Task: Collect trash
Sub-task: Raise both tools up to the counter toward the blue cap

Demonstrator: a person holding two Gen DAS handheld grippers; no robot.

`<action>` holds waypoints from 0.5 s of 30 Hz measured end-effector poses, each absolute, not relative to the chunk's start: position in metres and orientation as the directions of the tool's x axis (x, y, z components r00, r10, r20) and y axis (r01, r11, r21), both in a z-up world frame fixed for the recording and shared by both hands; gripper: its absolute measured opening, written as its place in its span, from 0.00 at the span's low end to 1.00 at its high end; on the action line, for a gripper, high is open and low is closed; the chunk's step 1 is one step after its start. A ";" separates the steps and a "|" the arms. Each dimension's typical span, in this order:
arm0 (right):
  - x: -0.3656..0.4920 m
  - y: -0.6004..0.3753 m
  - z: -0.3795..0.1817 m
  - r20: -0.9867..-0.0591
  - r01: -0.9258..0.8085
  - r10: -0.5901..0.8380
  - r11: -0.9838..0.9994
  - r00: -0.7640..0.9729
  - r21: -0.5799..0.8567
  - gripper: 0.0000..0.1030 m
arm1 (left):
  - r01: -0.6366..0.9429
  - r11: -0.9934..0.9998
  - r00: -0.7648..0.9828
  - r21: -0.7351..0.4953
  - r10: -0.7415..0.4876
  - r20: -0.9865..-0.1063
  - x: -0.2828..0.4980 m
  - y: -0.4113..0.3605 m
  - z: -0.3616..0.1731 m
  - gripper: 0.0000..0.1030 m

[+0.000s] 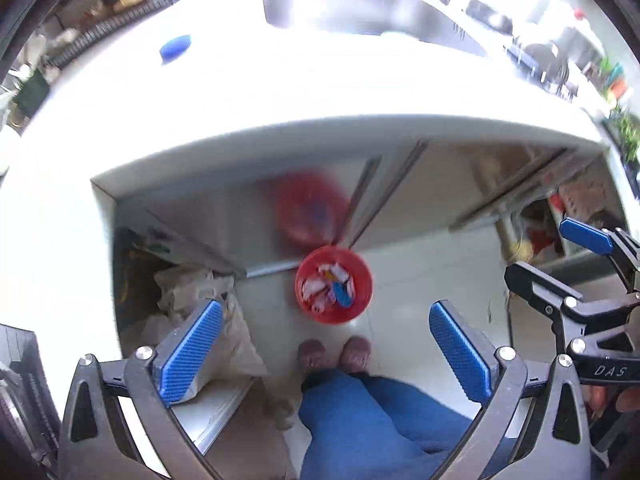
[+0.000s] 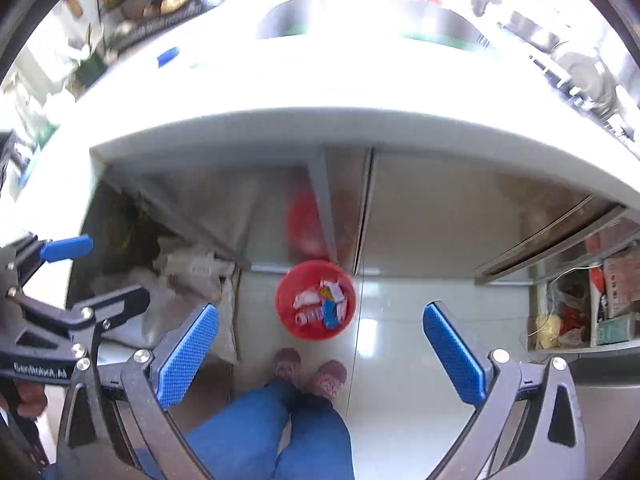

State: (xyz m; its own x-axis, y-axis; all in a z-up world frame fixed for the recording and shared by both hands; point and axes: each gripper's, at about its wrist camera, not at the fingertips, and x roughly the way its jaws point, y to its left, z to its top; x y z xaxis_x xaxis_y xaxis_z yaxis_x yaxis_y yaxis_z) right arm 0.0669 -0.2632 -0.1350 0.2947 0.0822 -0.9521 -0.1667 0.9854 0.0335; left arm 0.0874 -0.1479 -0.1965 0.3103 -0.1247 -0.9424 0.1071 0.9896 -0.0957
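Observation:
A red bin (image 1: 334, 290) stands on the pale floor far below, in front of the cabinet, and holds several crumpled wrappers, white, pink and blue (image 1: 332, 290). The right wrist view shows the same bin (image 2: 315, 300) with its wrappers (image 2: 322, 306). My left gripper (image 1: 326, 350) hangs high above it, open, nothing between its blue pads. My right gripper (image 2: 320, 346) is also open and empty. Each gripper shows at the edge of the other's view: the right one (image 1: 560, 256), the left one (image 2: 108, 268).
A white countertop (image 1: 320, 92) with a steel sink (image 1: 360, 12) runs across the top, a blue object (image 1: 175, 49) on it. Below are steel cabinet doors, an open compartment with bags (image 1: 188, 288) at left and shelves (image 2: 580, 312) at right. The person's legs (image 1: 360, 420) and slippers (image 1: 334, 354) stand below.

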 end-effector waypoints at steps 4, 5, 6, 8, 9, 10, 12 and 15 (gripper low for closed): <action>0.077 -0.261 -0.100 -0.922 -0.193 0.096 0.981 0.375 0.024 0.99 | 0.080 0.993 0.387 -0.086 -0.110 -0.916 0.093 -0.144 -0.158 1.00; 0.080 -0.259 -0.094 -0.915 -0.202 0.104 0.979 0.389 0.026 0.99 | 0.069 0.994 0.408 -0.088 -0.109 -0.906 0.095 -0.141 -0.148 1.00; 0.084 -0.257 -0.089 -0.909 -0.213 0.115 0.977 0.402 0.029 0.99 | 0.057 0.994 0.426 -0.094 -0.109 -0.898 0.097 -0.138 -0.140 1.00; 0.091 -0.255 -0.079 -0.897 -0.229 0.134 0.973 0.421 0.038 0.99 | 0.031 0.995 0.462 -0.094 -0.098 -0.882 0.102 -0.131 -0.126 1.00; 0.094 -0.255 -0.076 -0.891 -0.237 0.145 0.971 0.431 0.043 0.99 | 0.015 0.996 0.476 -0.086 -0.083 -0.875 0.104 -0.129 -0.121 1.00; 0.097 -0.254 -0.072 -0.887 -0.244 0.154 0.969 0.436 0.048 0.99 | -0.004 0.997 0.487 -0.077 -0.065 -0.871 0.107 -0.126 -0.116 1.00; 0.107 -0.251 -0.066 -0.880 -0.253 0.182 0.965 0.439 0.073 0.99 | -0.036 0.998 0.502 -0.060 -0.034 -0.864 0.113 -0.116 -0.109 1.00; 0.124 -0.244 -0.056 -0.872 -0.268 0.210 0.959 0.441 0.095 0.99 | -0.063 0.997 0.509 -0.044 -0.006 -0.861 0.125 -0.103 -0.103 1.00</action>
State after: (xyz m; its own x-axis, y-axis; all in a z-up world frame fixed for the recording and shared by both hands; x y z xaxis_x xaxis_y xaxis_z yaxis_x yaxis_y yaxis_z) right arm 0.1239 -0.2438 -0.0557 0.4412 0.2102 -0.8725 -0.2680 0.9587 0.0954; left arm 0.1246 -0.1033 -0.1031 0.5093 -0.0056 -0.8606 -0.0634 0.9970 -0.0440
